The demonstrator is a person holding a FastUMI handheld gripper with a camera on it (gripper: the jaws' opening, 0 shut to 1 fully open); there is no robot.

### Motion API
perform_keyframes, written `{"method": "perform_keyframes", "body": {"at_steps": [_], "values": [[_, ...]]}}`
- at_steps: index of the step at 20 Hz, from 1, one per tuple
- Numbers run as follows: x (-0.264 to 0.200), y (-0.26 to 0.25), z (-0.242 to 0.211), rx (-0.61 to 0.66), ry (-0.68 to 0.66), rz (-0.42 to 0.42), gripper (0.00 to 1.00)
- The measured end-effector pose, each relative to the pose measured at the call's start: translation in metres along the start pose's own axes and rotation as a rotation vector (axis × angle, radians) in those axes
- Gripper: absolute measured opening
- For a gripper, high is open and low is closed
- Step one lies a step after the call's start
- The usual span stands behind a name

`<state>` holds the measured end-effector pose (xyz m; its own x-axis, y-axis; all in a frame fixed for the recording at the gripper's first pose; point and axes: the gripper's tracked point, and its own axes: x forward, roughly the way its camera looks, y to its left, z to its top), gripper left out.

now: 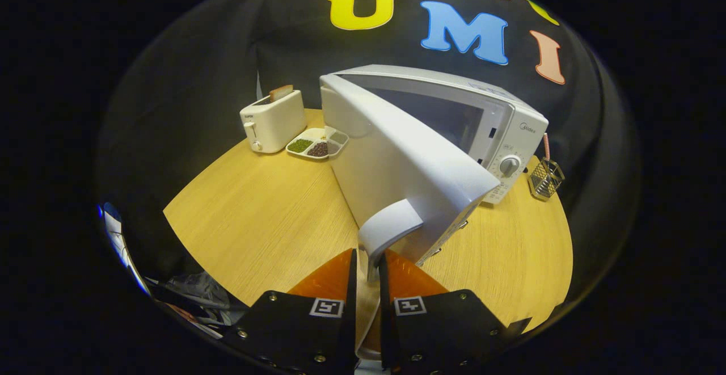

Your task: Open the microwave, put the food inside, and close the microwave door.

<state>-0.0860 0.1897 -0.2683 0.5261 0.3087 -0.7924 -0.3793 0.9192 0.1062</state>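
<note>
we see the claw [367, 261] clamped on the pale grey handle [390, 228] of the white microwave's door [397, 171], which stands swung open. bare round wooden table [266, 222] lies beside the door.

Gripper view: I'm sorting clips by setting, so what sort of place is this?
Likely a mock kitchen booth: a microwave with its door handle clamped in the gripper, and a toaster on a wooden table.

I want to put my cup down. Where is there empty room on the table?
The gripper is shut on the microwave door handle. Biggest bare patch: tabletop between toaster, divided snack tray and open door. Crowded near the wire basket.
</note>
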Motion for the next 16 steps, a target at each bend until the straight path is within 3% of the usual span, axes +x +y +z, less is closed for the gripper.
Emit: {"method": "perform_keyframes", "body": {"at_steps": [16], "values": [[-0.005,0.107,-0.012,-0.029,0.029,0.031,0.19]]}}
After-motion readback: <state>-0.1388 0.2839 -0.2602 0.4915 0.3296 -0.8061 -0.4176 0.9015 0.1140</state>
